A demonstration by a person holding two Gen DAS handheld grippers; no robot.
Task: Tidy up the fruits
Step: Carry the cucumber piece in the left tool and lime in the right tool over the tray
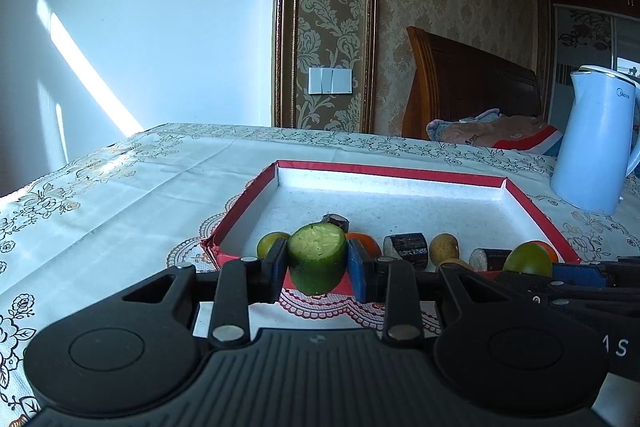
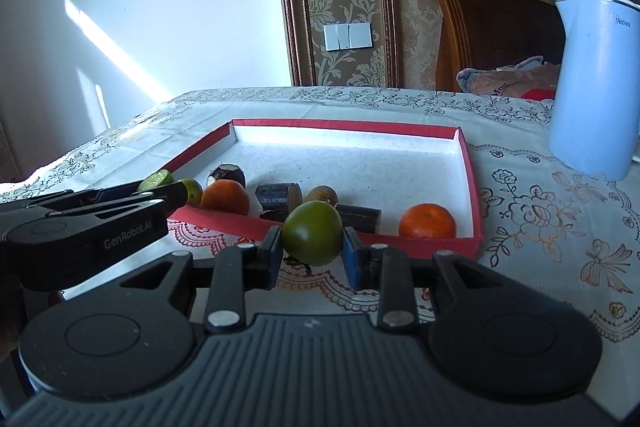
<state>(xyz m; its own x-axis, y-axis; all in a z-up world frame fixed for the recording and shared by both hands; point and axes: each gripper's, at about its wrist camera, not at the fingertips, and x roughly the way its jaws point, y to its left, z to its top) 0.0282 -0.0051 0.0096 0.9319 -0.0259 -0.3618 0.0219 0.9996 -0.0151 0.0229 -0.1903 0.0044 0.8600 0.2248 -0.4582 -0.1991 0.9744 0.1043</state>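
My left gripper (image 1: 317, 269) is shut on a cut green cucumber piece (image 1: 316, 257), held just in front of the near edge of the red-rimmed white tray (image 1: 400, 173). My right gripper (image 2: 313, 251) is shut on a round green fruit (image 2: 313, 233), held at the tray's near rim (image 2: 436, 243). In the tray lie oranges (image 2: 427, 221) (image 2: 225, 197), dark sugarcane pieces (image 2: 280, 195), a green fruit (image 2: 193, 189) and a brownish fruit (image 2: 321, 195). The left gripper also shows at the left of the right wrist view (image 2: 160, 191).
A white electric kettle (image 2: 592, 83) stands on the table right of the tray. A lace-patterned tablecloth (image 1: 120, 195) covers the table. A bed with a wooden headboard (image 1: 472, 83) and a wall stand behind.
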